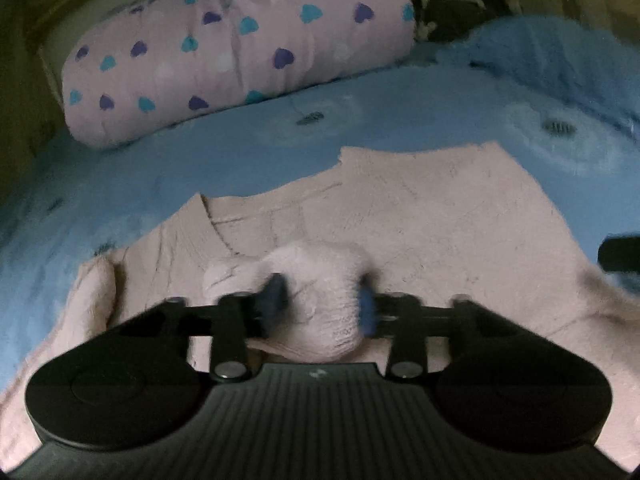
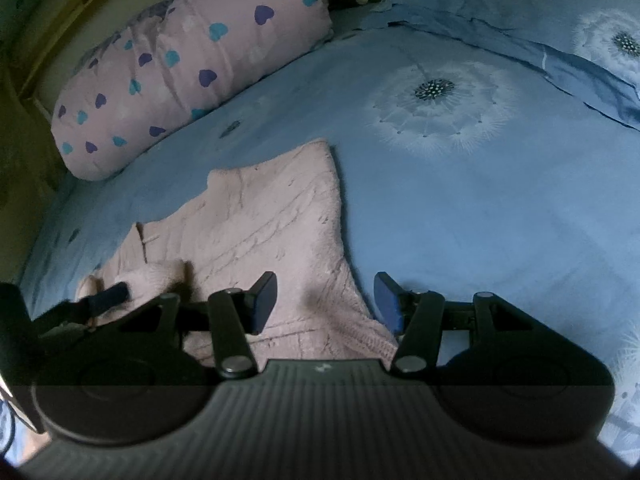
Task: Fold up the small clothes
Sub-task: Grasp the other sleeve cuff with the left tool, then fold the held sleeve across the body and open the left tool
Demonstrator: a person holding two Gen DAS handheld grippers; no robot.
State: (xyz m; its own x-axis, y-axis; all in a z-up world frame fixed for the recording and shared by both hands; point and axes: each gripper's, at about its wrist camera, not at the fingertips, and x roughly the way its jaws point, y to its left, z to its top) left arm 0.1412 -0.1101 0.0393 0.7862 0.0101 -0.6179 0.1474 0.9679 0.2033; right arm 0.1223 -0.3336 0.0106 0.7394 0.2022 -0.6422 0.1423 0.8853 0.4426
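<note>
A small pale pink knit sweater (image 1: 420, 216) lies flat on the blue bedspread; it also shows in the right wrist view (image 2: 272, 216). My left gripper (image 1: 324, 304) is shut on a bunched fold of the sweater's sleeve (image 1: 320, 280), held just above the body of the garment. My left gripper also shows at the left of the right wrist view (image 2: 108, 296). My right gripper (image 2: 326, 300) is open and empty, over the sweater's right edge.
A pink bolster with purple and teal hearts (image 1: 236, 52) lies at the back left, also in the right wrist view (image 2: 180, 72). Blue dandelion-print pillows (image 2: 540, 12) are at the back right. The blue bedspread (image 2: 480, 208) spreads right of the sweater.
</note>
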